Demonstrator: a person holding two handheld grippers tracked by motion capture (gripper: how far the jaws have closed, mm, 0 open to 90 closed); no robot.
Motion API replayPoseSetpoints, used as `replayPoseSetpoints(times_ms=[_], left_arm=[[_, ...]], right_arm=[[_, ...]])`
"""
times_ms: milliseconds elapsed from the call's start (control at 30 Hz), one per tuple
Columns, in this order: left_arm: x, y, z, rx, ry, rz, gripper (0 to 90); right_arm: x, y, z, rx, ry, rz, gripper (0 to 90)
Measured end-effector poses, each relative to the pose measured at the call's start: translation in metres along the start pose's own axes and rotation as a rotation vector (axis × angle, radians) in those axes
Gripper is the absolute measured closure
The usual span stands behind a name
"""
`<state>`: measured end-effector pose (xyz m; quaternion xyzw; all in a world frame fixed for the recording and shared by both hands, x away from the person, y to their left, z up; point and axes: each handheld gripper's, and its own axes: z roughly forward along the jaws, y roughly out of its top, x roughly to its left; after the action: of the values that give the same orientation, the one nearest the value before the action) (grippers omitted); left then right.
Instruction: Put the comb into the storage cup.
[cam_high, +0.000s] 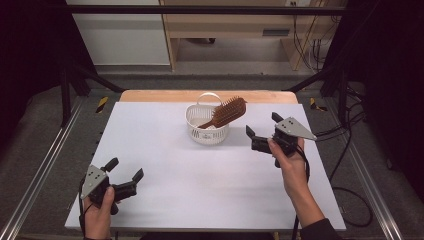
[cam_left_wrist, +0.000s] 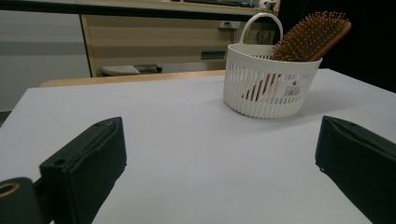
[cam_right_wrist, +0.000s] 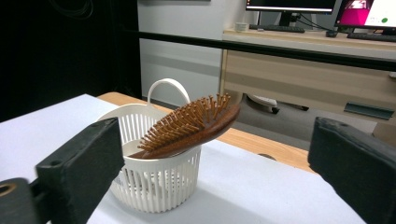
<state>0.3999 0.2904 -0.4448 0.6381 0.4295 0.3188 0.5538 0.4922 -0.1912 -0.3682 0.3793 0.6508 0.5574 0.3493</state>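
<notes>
white table (cam_high: 200, 175), wooden desk (cam_right_wrist: 299, 79), monitors (cam_right_wrist: 292, 5)

Wooden hairbrush (cam_high: 227, 112): brown oval paddle head with rows of brown bristles, handle of the same wood. It stands tilted in the white basket (cam_high: 194, 116), handle down inside, head leaning on the rim and overhanging it toward the table's right, bristles facing up. White basket: round, slotted plastic wall, arched carrying handle upright at the far rim, small printed label on the wall. It sits upright on the white table, toward the far edge, near centre
</notes>
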Motion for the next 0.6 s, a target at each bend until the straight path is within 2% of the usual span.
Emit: replayPoseSetpoints(times_ms=[300,600], left_arm=[[0.008,0.000,-0.004,-0.003,0.025,-0.021,2.3],[0.014,0.003,-0.009,-0.024,0.044,-0.007,2.4]], right_arm=[[-0.011,-0.001,-0.016,-0.033,-0.014,0.042,4.5],[-0.030,-0.002,-0.038,-0.056,-0.046,0.067,3.9]])
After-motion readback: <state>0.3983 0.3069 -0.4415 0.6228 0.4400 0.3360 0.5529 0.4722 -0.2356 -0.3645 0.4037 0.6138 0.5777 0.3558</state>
